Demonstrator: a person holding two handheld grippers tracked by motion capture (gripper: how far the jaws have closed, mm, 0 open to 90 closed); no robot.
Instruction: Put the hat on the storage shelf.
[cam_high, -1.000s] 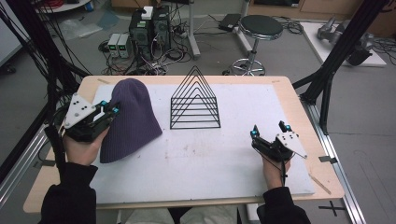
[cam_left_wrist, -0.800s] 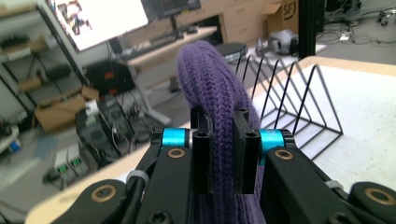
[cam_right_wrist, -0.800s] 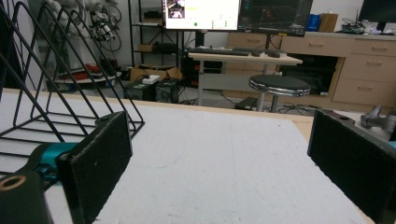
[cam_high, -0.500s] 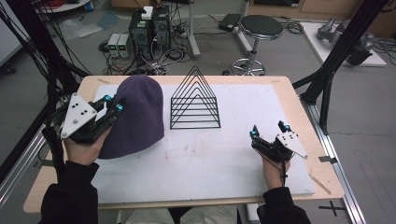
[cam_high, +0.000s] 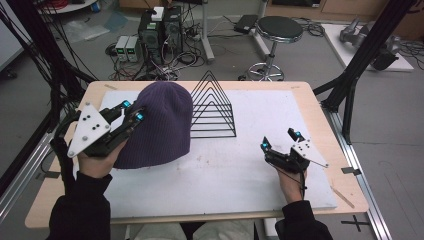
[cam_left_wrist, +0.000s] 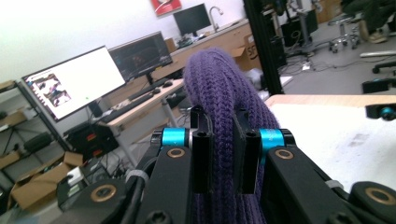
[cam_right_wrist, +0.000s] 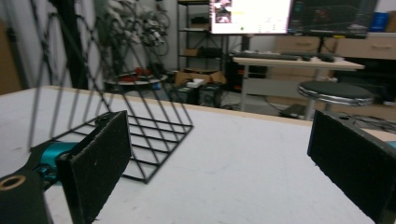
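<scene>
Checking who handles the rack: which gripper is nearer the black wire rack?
Left. The left gripper, clamping the purple beanie, sits beside the wire rack; the right gripper rests farther off.

Purple ribbed beanie (cam_high: 162, 125) — black wire rack (cam_high: 212, 107).

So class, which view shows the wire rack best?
The high view: the whole rack stands upright on the table, its left side touching or hidden by the beanie. The right gripper view gives a close, cropped part. In the left gripper view, the beanie blocks that direction.
</scene>
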